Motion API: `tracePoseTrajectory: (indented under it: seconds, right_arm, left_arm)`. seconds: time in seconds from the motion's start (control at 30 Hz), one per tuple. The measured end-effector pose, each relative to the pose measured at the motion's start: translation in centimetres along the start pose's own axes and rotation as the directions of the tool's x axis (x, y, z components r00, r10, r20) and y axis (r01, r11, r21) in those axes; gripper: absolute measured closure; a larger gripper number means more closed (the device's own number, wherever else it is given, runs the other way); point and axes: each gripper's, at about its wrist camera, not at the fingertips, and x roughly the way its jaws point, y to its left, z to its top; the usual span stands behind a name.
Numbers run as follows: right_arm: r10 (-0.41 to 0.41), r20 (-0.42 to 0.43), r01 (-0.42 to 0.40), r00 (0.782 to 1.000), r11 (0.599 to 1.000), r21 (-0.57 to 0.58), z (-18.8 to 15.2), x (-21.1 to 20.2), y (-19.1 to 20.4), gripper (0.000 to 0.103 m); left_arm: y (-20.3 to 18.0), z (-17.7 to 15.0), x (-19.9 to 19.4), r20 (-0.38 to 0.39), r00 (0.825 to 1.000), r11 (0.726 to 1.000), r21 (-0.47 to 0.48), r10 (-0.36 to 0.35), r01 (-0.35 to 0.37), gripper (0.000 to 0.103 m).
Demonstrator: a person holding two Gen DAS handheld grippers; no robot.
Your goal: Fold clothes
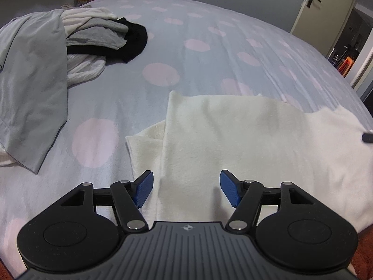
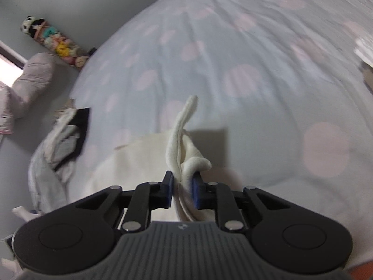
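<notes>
A cream knit garment (image 1: 233,140) lies partly folded on the bed, with one flap laid over its left side. My left gripper (image 1: 186,189) hovers open just above its near edge, blue pads (image 1: 144,189) wide apart and nothing between them. In the right wrist view my right gripper (image 2: 183,187) is shut on a bunched edge of the cream garment (image 2: 179,144), which sticks up and forward between the pads, lifted off the bed. A dark tip of the right gripper (image 1: 368,137) shows at the right edge of the left wrist view.
A pile of clothes (image 1: 70,44) in grey, white and black sits at the back left of the bed, seen again as the clothes pile (image 2: 60,144). The bedsheet (image 1: 209,46) is pale blue with pink dots. A door (image 1: 326,7) stands open at the far right. Plush toys (image 2: 53,39) line the wall.
</notes>
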Motion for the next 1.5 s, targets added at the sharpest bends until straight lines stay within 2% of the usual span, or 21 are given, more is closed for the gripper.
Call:
tracePoseTrajectory:
  seconds: [0.17,0.4,0.67,0.73,0.77,0.93,1.17,1.27,1.33,1.37,1.5]
  right_arm:
    - [0.085,-0.014,-0.085,0.996,0.996,0.000,0.3,0.6,4.3,0.088]
    - [0.161,-0.046,-0.163,0.986,0.985,-0.054,-0.4,2.5,10.0,0.089]
    - [0.191,-0.125,-0.205,0.974,0.972,-0.110,-2.4,8.2,16.2,0.090]
    - [0.197,-0.151,-0.216,0.969,0.969,-0.121,-3.2,9.8,17.5,0.092]
    - [0.203,-0.163,-0.224,0.966,0.967,-0.122,-3.7,10.5,18.1,0.096]
    - [0.168,-0.212,-0.206,0.963,0.963,-0.176,-6.3,14.0,20.3,0.096]
    - [0.085,-0.247,-0.155,0.965,0.948,-0.278,-9.3,16.8,20.6,0.096]
    - [0.090,-0.252,-0.164,0.964,0.943,-0.291,-9.2,16.4,20.6,0.089]
    - [0.108,-0.246,-0.182,0.963,0.936,-0.303,-9.0,15.3,20.7,0.078]
    - [0.116,-0.235,-0.189,0.965,0.930,-0.316,-8.9,14.5,20.8,0.068]
    - [0.130,-0.170,-0.187,0.977,0.903,-0.387,-9.1,10.7,20.7,0.067]
  left_arm:
    - [0.1,0.2,-0.8,0.015,1.000,1.000,-0.010,-0.018,0.018,0.042]
    - [1.0,0.8,-1.8,0.036,0.998,0.998,-0.038,-0.049,0.051,0.042]
    - [2.7,0.7,-2.0,0.042,0.997,0.996,-0.070,-0.057,0.060,0.042]
    - [3.3,0.6,-2.0,0.043,0.998,0.995,-0.083,-0.055,0.058,0.042]
    - [3.6,0.5,-2.0,0.043,0.998,0.994,-0.090,-0.053,0.056,0.042]
    - [5.0,0.0,-1.7,0.033,0.998,0.991,-0.124,-0.046,0.049,0.042]
    - [5.7,-0.6,-1.5,0.023,0.998,0.987,-0.150,-0.063,0.066,0.042]
    - [5.5,-0.5,-2.2,0.035,0.996,0.985,-0.151,-0.081,0.085,0.042]
    - [5.4,-0.5,-2.8,0.045,0.995,0.983,-0.154,-0.094,0.100,0.042]
    - [5.4,-0.5,-3.1,0.045,0.994,0.981,-0.163,-0.101,0.107,0.042]
    - [5.2,-0.7,-4.2,0.050,0.988,0.969,-0.193,-0.144,0.151,0.043]
